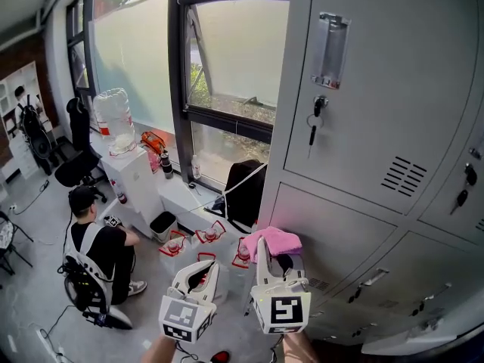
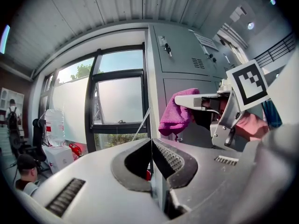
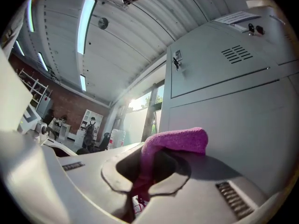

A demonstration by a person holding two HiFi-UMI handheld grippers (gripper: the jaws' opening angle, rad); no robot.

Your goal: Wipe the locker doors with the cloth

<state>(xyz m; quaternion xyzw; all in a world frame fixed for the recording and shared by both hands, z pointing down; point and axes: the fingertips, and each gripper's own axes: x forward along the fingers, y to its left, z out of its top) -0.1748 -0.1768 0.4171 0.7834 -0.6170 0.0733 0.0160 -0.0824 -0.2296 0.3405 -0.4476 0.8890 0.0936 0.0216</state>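
Observation:
A grey bank of lockers fills the right of the head view, its top door with a keyed lock and vent slots. My right gripper is shut on a pink cloth, held just in front of the lower locker door. In the right gripper view the cloth bunches out of the jaws close to the locker door. My left gripper hangs to the left, shut with nothing in it. The left gripper view shows its jaws closed, with the cloth and locker beyond.
A window stands left of the lockers. Below it are a water dispenser, a black bag and several red-and-white items on the floor. A person crouches at lower left near a black chair.

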